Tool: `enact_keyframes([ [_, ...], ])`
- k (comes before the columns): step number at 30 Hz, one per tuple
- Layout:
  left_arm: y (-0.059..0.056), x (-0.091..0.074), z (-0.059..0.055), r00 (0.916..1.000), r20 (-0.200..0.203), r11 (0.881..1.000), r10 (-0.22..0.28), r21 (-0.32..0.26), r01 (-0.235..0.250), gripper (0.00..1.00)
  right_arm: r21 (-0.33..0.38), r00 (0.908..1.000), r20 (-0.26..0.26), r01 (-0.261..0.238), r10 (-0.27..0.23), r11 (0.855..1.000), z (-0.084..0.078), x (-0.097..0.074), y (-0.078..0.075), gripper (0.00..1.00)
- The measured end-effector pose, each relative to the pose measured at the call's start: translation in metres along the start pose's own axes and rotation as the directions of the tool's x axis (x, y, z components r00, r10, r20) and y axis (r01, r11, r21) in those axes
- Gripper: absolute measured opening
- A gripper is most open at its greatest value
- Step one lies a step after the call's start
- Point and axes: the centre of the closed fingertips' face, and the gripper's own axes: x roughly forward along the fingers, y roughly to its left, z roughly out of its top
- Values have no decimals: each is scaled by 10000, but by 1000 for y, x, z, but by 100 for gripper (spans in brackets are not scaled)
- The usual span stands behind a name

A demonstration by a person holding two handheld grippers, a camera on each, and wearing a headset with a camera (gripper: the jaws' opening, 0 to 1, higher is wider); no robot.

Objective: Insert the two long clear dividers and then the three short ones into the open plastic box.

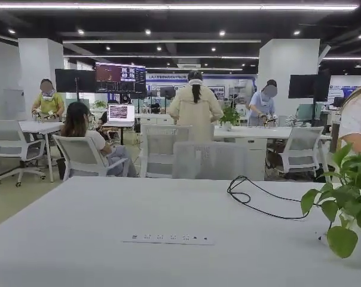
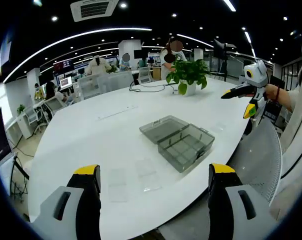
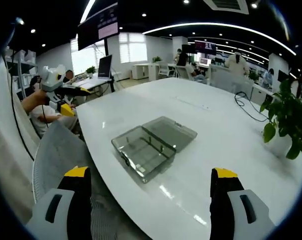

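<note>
Yellow-tipped jaws of my left claw (image 2: 154, 172) rise at the bottom of the left gripper view. They are spread wide with nothing between them: released. Right claw (image 3: 151, 173) is the same, jaws wide and empty. Both hang off the near edge of the white tabletop (image 2: 91, 135), above a grey mesh chair back (image 3: 56, 150), and both point in at the work.

Box (image 2: 185, 146): smoky clear plastic, near the tabletop's edge. Its lid (image 2: 163, 129) is swung fully back and lies flat beside the tray. Judgement: it is opened this way so the tray is free from above for slotting. Faint lines cross the tray floor. I cannot tell whether they are moulded slots or pieces already seated.

Dividers (image 2: 146, 168): several clear flat pieces lie on the tabletop just ahead of my left jaws, between them and the box and apart from it. They are nearly invisible against the white, so count and long/short are not readable. Judgement: they are laid flat and separate so each can be pinched singly.

Potted plant (image 2: 187, 75) and black cable (image 1: 252, 194) sit well beyond the box, out of the working area.

Status, judged: no divider is gripped and insertion has not begun. Next: lower a claw onto a long piece. Risk: a thin sheet lying flat on a smooth surface will be hard to lift.
</note>
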Motion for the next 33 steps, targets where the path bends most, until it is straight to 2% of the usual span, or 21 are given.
enact_keyframes([
  [7, -1, 1, -1, 10000, -97, 10000, 4, -3, -4, 91, 14, 10000, -1, -12, 12, 10000, 0, 0, -1, 100],
  [15, 0, 0, 0, 9999, -74, 9999, 106, 67, -106, 91, 7, 10000, 93, -10, 10, 10000, 1, 0, -1, 100],
  [33, -3, -4, 1, 10000, 3, 9998, 10, 218, -10, 91, -76, 9997, 151, -207, 208, 9998, -1, -1, -5, 100],
])
